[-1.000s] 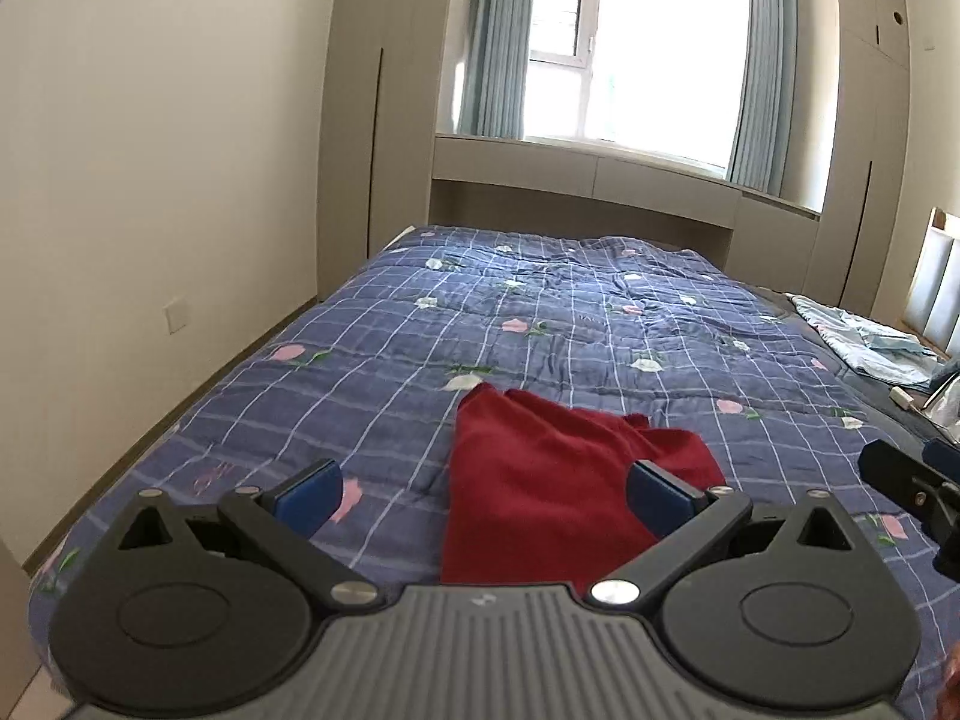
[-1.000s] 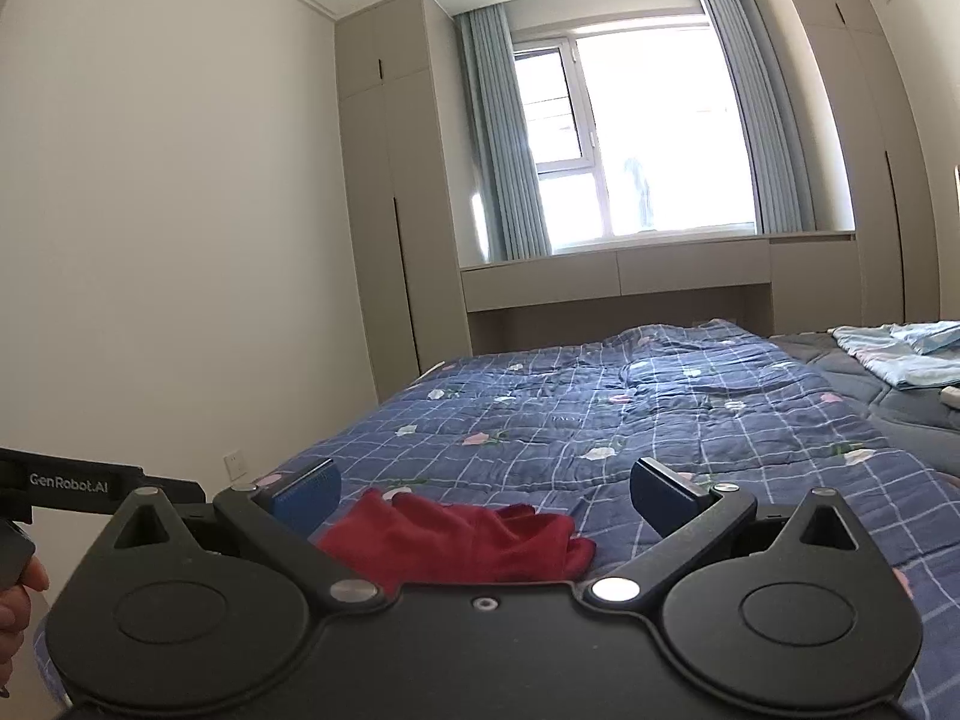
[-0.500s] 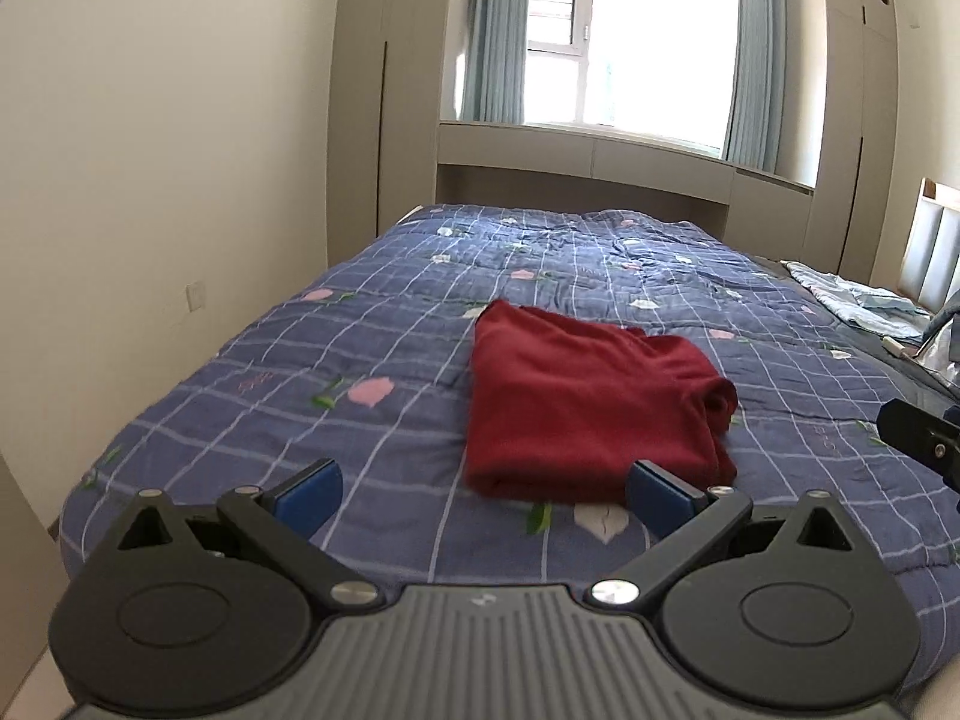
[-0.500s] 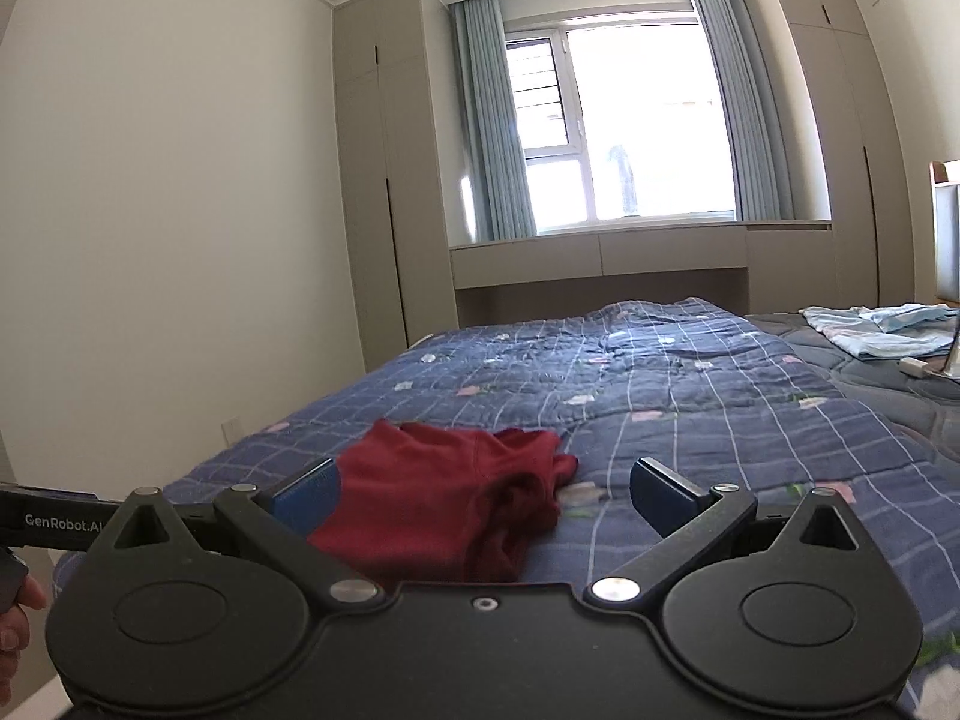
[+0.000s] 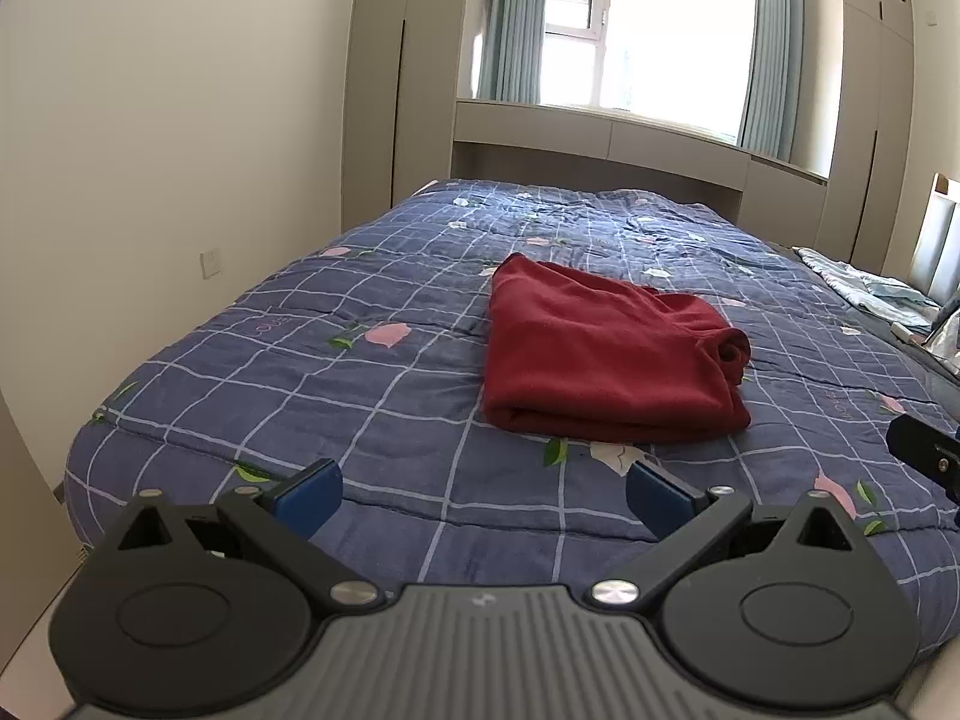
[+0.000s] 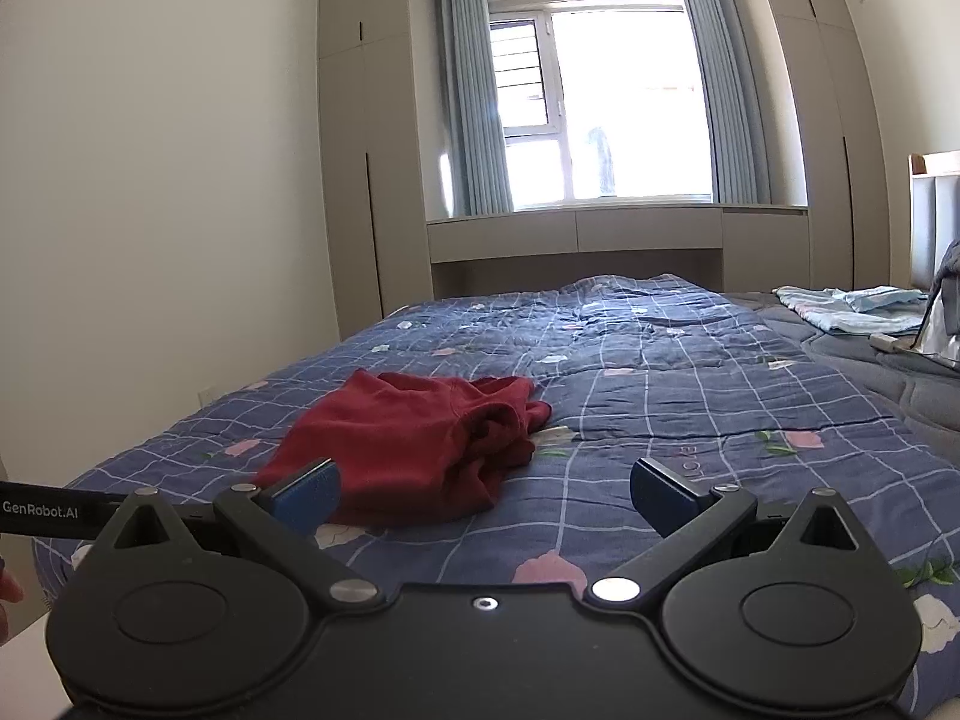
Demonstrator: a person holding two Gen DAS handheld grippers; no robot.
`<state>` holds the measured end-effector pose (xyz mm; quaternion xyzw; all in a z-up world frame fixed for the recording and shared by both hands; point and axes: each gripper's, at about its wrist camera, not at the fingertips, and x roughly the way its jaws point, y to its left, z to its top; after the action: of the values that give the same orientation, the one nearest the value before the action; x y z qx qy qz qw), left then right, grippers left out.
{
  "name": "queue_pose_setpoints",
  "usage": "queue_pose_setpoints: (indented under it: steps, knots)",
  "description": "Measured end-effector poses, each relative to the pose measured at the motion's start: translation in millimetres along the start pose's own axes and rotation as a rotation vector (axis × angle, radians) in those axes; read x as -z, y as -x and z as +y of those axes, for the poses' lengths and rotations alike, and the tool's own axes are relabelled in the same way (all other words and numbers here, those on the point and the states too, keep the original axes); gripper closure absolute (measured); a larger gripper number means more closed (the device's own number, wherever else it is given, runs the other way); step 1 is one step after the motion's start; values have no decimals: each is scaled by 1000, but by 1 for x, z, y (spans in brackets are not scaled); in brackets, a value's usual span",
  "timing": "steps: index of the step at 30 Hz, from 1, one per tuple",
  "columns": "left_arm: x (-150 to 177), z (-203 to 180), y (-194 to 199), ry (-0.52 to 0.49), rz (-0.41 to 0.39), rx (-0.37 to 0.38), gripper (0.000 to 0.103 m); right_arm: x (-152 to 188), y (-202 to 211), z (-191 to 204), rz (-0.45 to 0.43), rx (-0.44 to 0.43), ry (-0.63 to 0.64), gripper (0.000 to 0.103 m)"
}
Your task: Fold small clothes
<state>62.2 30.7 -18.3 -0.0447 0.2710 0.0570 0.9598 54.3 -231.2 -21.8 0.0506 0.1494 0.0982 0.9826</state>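
Red garment (image 5: 606, 348) (image 6: 408, 444): lay folded on bed quilt (image 5: 372, 372) (image 6: 690, 420), clear of both grippers. Left gripper (image 5: 480, 492), right gripper (image 6: 483, 495): jaws spread wide, empty. Light-blue clothes (image 6: 852, 306) beyond garment, near headboard (image 6: 933, 228). Path to garment unobstructed.

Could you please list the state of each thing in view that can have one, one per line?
red garment: folded, lying on the quilt, held by neither gripper.
left gripper: open, empty, short of the garment.
right gripper: open, empty.
blue checked quilt: spread over the bed.
light blue clothes: lying loose at the far right.
curtains: drawn apart.
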Motion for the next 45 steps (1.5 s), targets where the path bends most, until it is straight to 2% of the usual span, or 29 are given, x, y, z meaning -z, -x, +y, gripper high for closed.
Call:
queue_pose_setpoints:
  steps: [45]
  knots:
    - [3, -1, -1, 0, 5, -2, 0, 2, 0, 2, 5, -14, 13, 1]
